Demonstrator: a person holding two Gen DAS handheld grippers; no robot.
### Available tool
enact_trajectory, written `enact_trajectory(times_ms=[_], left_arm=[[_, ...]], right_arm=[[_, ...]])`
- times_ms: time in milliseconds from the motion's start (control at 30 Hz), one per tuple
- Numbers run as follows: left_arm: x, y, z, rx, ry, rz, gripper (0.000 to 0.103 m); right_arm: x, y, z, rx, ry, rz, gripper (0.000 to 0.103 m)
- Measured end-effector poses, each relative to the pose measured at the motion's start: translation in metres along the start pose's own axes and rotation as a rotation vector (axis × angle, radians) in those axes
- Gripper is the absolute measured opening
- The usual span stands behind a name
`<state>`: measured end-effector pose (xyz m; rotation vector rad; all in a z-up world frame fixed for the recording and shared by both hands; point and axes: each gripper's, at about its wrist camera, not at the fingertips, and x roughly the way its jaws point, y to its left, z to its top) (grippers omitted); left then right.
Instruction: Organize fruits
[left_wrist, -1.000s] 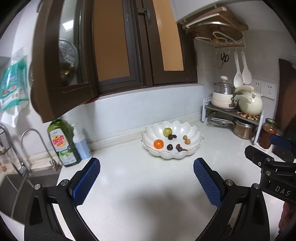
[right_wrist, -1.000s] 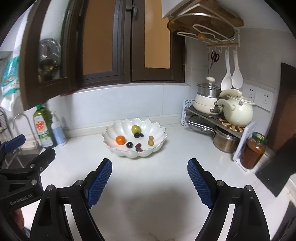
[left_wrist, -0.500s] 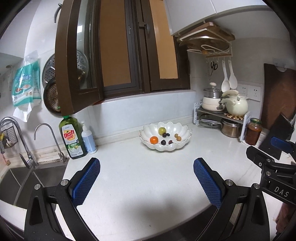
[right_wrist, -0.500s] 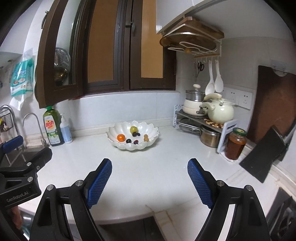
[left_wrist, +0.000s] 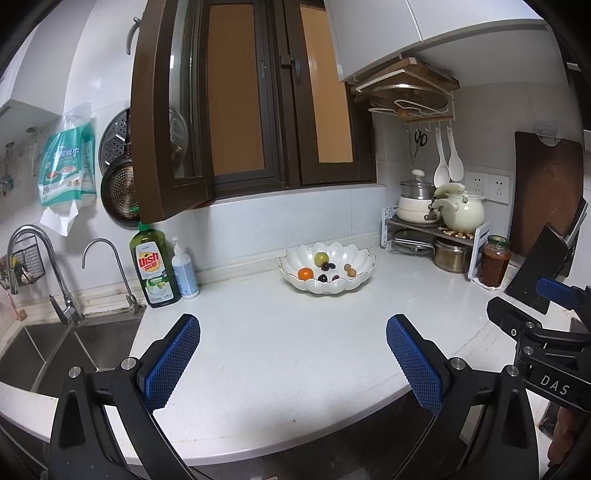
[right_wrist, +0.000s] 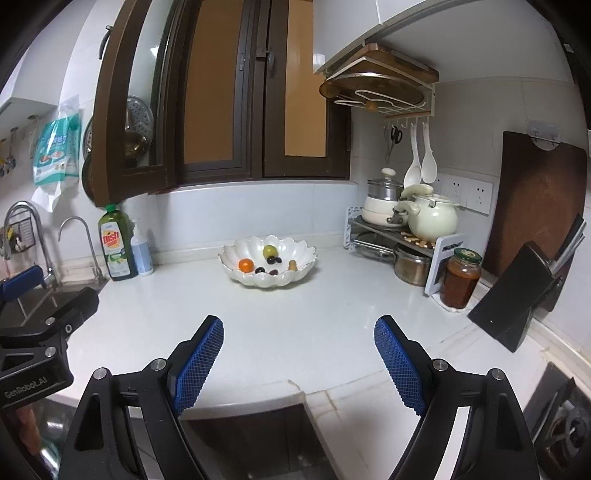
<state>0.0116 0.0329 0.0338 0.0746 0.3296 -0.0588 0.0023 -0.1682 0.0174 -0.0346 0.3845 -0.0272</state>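
A white scalloped bowl (left_wrist: 354, 286) (right_wrist: 299, 271) stands on the white counter near the back wall. It holds an orange fruit (left_wrist: 305, 273) (right_wrist: 246, 264), a green fruit (left_wrist: 321, 257) (right_wrist: 270, 251), several dark grapes (left_wrist: 328, 266) (right_wrist: 272, 260) and a small tan fruit (left_wrist: 350, 270) (right_wrist: 292, 265). My left gripper (left_wrist: 293, 360) is open and empty, well back from the bowl over the counter's front part. My right gripper (right_wrist: 299, 360) is also open and empty, hanging by the counter's front edge.
A sink (left_wrist: 55, 350) with taps lies at the left, with a dish soap bottle (left_wrist: 153, 266) and a pump bottle (left_wrist: 184, 269) beside it. At the right stand a pot rack (right_wrist: 402, 236), a sauce jar (right_wrist: 460, 278) and a knife block (right_wrist: 517, 299). An open cupboard door (left_wrist: 162, 122) hangs overhead.
Both grippers have drawn back from the bowl, which looks smaller and farther now. The counter's front edge and the sink have come into view. Both stay open.
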Motion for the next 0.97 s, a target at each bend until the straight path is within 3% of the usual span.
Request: enact_trajectory(times_ms=[967], left_arm=[[-0.025, -0.004, -0.007, -0.013, -0.011, 0.006, 0.103]], right_arm=[[-0.022, -0.006, -0.011, -0.011, -0.022, 0.006, 0.085]])
